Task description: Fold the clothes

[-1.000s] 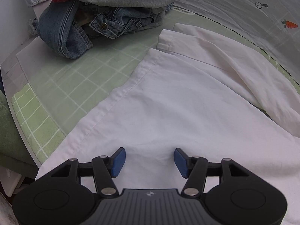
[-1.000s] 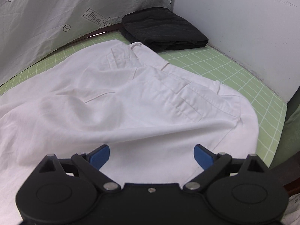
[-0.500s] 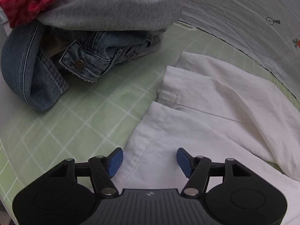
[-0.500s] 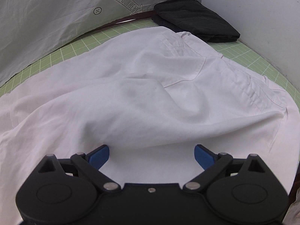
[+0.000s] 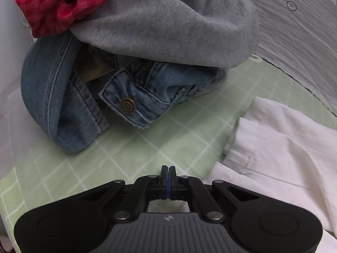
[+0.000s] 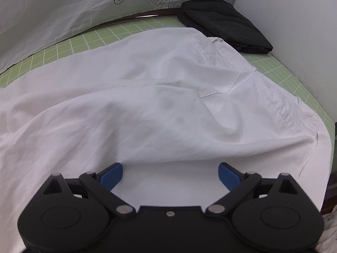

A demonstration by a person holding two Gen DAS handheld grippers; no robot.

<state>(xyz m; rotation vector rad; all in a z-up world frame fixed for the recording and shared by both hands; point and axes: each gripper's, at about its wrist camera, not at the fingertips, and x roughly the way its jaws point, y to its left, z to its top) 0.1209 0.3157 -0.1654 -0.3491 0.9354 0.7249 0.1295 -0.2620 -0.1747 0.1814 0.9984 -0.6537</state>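
Note:
White trousers [image 6: 160, 105] lie spread over the green grid mat [image 6: 63, 46]; their leg ends show at the right of the left wrist view [image 5: 280, 143]. My left gripper [image 5: 168, 171] is shut, low over the mat beside the leg hem; I cannot see cloth between its pads. My right gripper [image 6: 170, 174] is open wide, low over the trousers' near edge, with a raised fold just ahead of it.
A pile of unfolded clothes stands at the far left: blue jeans [image 5: 88, 103], a grey sweatshirt [image 5: 168, 21] and a red checked cloth [image 5: 61, 6]. A folded black garment [image 6: 223, 25] lies at the far right corner. A grey printed sheet [image 6: 63, 10] hangs behind.
My left gripper moved forward and left off the trousers toward the clothes pile, and its jaws shut. My right gripper stayed open and shifted slightly left over the trousers.

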